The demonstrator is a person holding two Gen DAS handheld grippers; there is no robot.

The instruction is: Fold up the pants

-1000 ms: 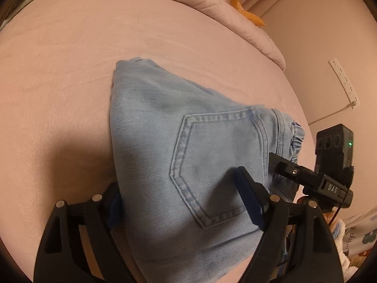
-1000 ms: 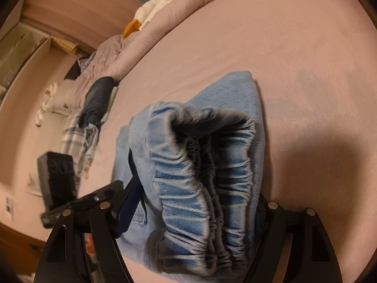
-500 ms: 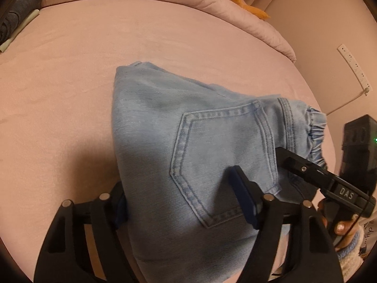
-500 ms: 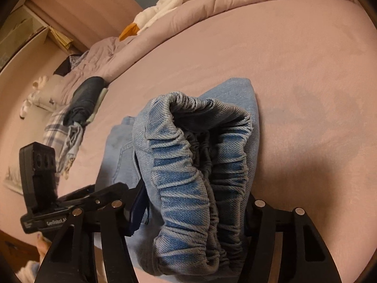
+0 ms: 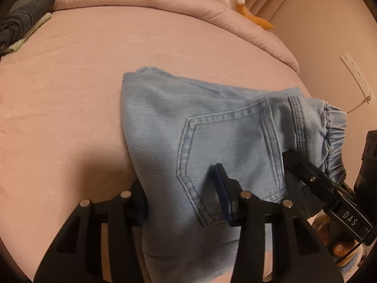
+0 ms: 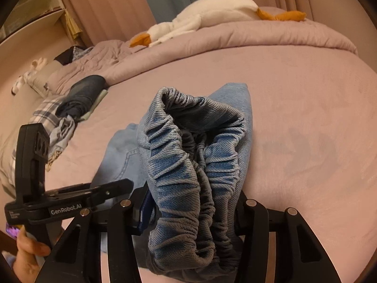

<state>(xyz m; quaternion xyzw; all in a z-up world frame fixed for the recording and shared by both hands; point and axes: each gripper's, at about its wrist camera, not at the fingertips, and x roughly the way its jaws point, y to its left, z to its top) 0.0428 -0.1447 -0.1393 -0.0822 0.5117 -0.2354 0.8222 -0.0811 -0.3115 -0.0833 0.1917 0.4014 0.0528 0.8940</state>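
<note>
folded pants (image 5: 212, 136) lie between both tools; left tool (image 5: 181, 195) and right tool (image 6: 190, 200) clamped on them

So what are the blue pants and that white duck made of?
The pants look like light-blue denim, faded and matte: you can see the diagonal weave, stitched pocket seams and a gathered stretchy waistband. The duck looks like soft white plush with orange fabric beak and feet, though it is too far away to be sure.

"DAS" — white letters on the right gripper (image 5: 348, 214); "GenRobot.AI" — on the left gripper (image 6: 68, 208)
</note>
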